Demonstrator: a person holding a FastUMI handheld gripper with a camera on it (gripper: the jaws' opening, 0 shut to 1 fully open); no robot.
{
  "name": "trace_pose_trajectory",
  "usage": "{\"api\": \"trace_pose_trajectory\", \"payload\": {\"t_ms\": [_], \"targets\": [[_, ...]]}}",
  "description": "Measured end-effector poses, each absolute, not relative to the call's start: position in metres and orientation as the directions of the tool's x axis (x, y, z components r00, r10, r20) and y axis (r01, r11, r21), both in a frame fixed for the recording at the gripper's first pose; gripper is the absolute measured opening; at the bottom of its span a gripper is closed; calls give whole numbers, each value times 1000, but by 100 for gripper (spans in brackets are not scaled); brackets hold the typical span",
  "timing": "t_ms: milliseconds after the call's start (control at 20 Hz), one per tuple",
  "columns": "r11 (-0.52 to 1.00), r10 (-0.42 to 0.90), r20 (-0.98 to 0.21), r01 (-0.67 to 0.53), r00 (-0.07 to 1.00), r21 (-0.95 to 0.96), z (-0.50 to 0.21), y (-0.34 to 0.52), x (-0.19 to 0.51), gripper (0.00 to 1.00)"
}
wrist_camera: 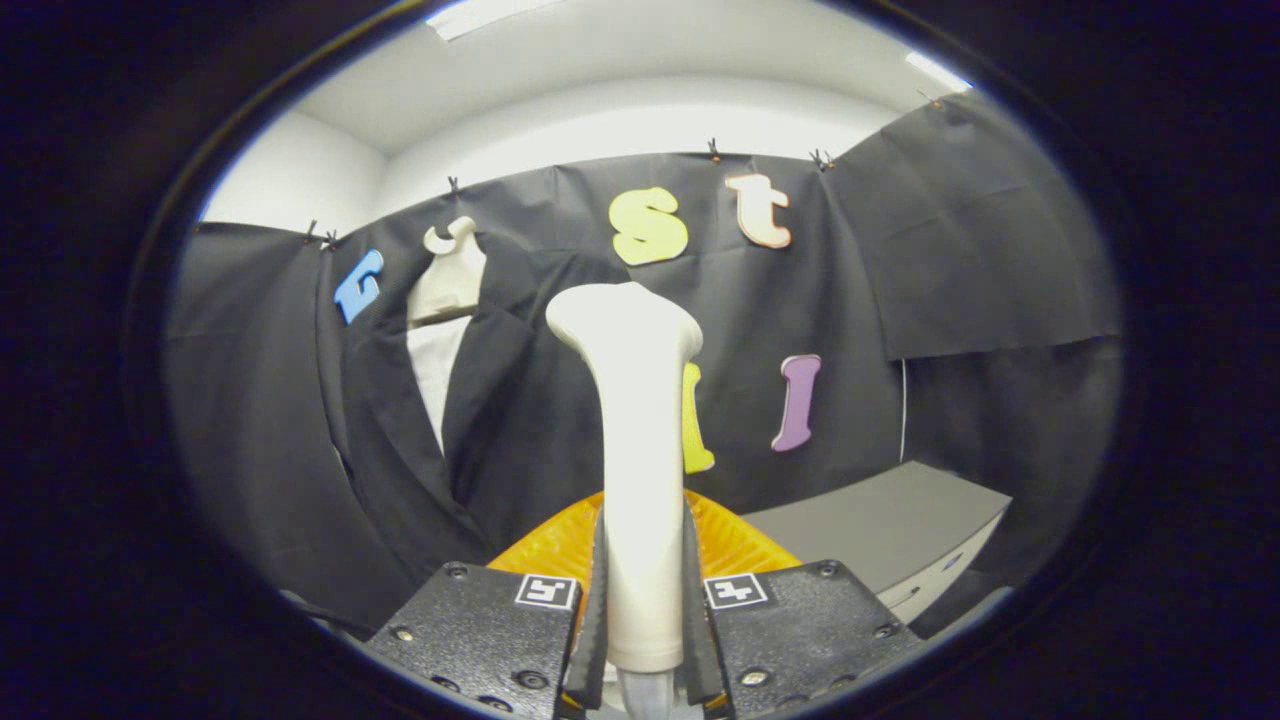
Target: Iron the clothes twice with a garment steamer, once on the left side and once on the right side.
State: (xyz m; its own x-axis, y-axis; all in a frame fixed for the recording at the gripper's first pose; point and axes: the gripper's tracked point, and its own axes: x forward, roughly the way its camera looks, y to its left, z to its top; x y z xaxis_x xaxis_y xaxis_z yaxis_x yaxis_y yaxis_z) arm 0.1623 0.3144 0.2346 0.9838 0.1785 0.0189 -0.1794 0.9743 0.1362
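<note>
Gripper view shows our fingers (643, 620) clamped on the steamer (632, 440) handle low of centre; rigid, smooth, top-heavy, we judge, jacket (420, 440) soft at left

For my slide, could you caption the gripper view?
Gripper shut on white garment steamer, its head raised beside a hung dark jacket.
</note>
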Motion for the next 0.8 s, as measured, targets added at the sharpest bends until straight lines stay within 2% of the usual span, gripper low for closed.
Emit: {"api": "trace_pose_trajectory", "payload": {"t_ms": [300,500,800], "targets": [[971,205,216,-226,955,76,282,370,187,33],[971,220,266,-238,939,37,296,398,198,34],[978,203,239,-207,949,-9,263,403,201,33]]}}
